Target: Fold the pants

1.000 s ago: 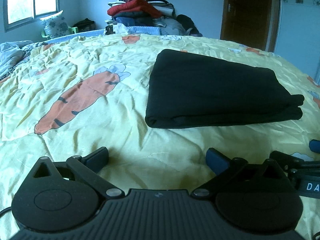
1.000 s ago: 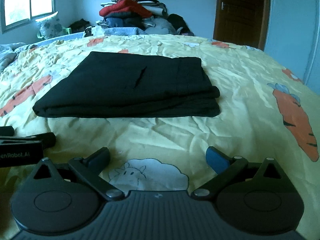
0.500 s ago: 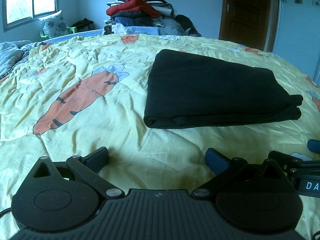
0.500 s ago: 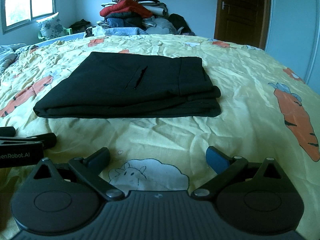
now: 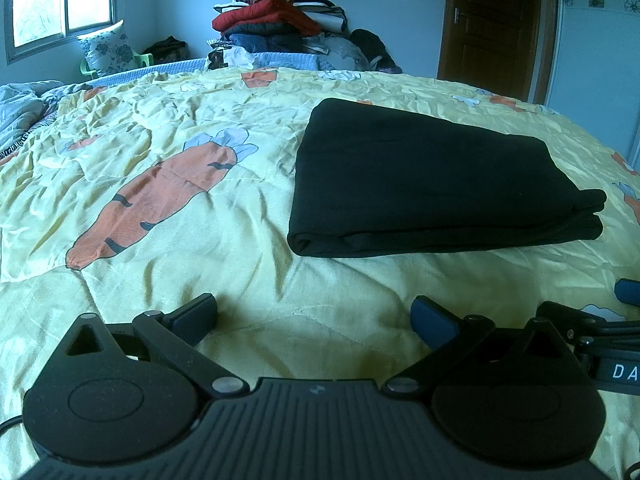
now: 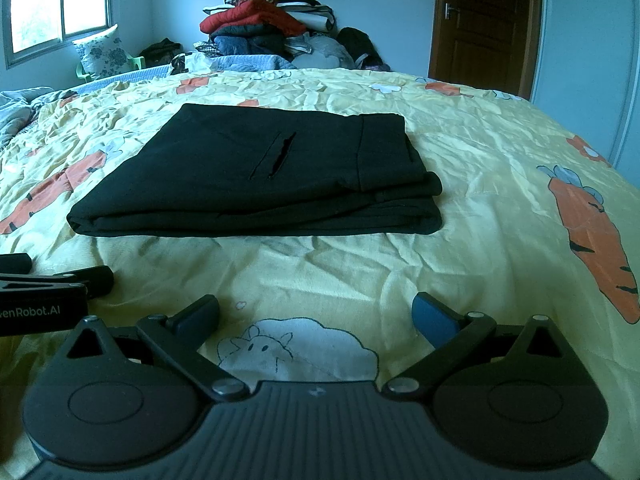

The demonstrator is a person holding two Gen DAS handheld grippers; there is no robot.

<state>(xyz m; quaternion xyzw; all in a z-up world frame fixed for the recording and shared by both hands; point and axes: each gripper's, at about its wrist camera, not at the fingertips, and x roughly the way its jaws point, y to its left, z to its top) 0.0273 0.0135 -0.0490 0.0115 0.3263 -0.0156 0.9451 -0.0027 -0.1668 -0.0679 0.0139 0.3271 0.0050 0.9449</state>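
Right wrist view: the black pants (image 6: 256, 176) are seen folded into a flat, layered rectangle, lying on the yellow bedspread (image 6: 480, 184) roughly mid-bed, with a slit pocket (image 6: 276, 156) showing on top and the stacked edges lined up on the right side. In the left wrist view the same bundle (image 5: 424, 176) is seen off to the right, its rounded fold facing the camera. Nothing is touching it; both sets of tongs are kept well apart from it, nearer the camera.

The right tongs (image 6: 316, 318) are spread wide with nothing between them, hovering over a little sheep print (image 6: 296, 352) on the bedspread. The left tongs (image 5: 314, 318) are spread wide too and empty, over plain yellow fabric. Each tool is caught at the edge of the other's view.

Further out, big orange carrot prints (image 5: 160, 200) are scattered over the wrinkled cover. Past the far edge of the bed a tall pile of clothes (image 6: 264, 28) is stacked against the wall, a floral pillow (image 5: 108, 54) is propped under the window (image 5: 60, 4), and a dark wooden door (image 6: 484, 24) is seen on the right.
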